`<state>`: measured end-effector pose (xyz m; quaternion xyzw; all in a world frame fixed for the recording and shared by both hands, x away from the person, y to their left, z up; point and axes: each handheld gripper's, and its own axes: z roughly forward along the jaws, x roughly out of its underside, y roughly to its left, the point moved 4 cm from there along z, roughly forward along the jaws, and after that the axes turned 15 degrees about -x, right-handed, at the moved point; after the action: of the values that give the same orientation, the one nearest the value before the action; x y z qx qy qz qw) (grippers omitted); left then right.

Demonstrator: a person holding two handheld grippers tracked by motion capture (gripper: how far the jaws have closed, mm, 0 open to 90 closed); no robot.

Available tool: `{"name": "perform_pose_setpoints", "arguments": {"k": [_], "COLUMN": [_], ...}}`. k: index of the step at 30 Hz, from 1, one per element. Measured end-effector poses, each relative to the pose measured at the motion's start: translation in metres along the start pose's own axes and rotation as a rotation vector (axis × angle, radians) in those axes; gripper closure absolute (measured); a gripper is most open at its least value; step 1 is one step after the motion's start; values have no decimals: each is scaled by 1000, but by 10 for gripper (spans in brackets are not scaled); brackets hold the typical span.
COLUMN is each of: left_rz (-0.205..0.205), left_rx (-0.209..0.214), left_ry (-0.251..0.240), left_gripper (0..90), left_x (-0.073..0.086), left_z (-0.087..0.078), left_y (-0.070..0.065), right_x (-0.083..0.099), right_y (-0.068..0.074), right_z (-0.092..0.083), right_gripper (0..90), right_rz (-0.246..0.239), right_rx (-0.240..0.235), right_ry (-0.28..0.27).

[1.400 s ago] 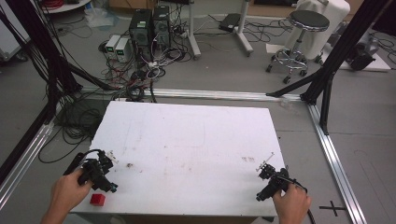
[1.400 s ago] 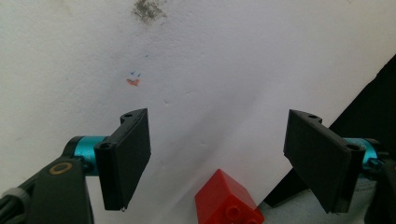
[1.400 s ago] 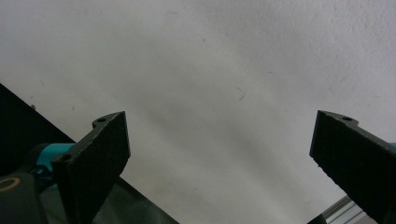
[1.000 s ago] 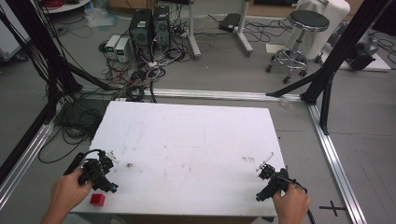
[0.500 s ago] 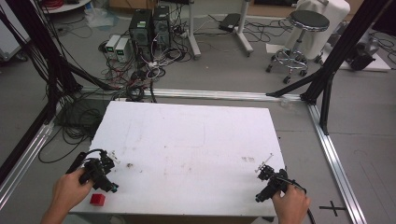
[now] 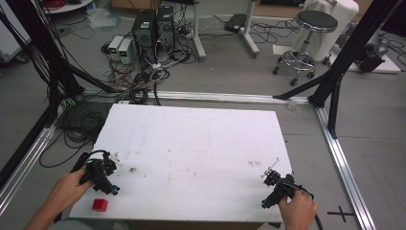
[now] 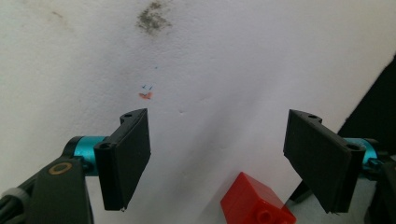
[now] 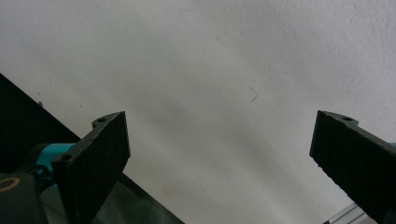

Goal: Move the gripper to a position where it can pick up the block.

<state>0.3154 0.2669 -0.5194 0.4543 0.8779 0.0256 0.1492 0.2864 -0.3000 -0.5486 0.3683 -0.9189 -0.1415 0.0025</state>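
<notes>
Nothing gripped yet: left gripper (image 7: 217,158) spread wide just above the red toy brick (image 7: 257,203) near the white table's (image 6: 201,143) front-left corner (likely the target), right gripper (image 8: 219,158) likewise parted, empty.

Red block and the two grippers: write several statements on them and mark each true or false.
1. The red block lies near the table's front left corner. True.
2. The left gripper is shut on the block. False: its jaws stand wide apart, and the block lies loose on the table.
3. The right gripper is open with nothing between its jaws. True.
4. The block sits beside the right gripper. False: it lies by the left gripper.
</notes>
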Motion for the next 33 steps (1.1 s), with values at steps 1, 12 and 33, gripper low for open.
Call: {"name": "perform_pose_setpoints", "arguments": {"k": [1,12,33], "left_rz": [0,163,346], "left_rx": [0,8,45], "left_ry": [0,-16,-30], "left_gripper": [231,229,230], "left_x": [0,-2,7], "left_z": [0,-2,-17], "left_y": [0,2,5], "right_x": [0,2,1], "right_y": [1,0,0], "right_z": [0,-1,-2], "right_gripper": [42,42,42], "right_rz": [6,6,-8], "right_rx": [-3,-6,-7], "right_ry": [-1,-1,-12]}}
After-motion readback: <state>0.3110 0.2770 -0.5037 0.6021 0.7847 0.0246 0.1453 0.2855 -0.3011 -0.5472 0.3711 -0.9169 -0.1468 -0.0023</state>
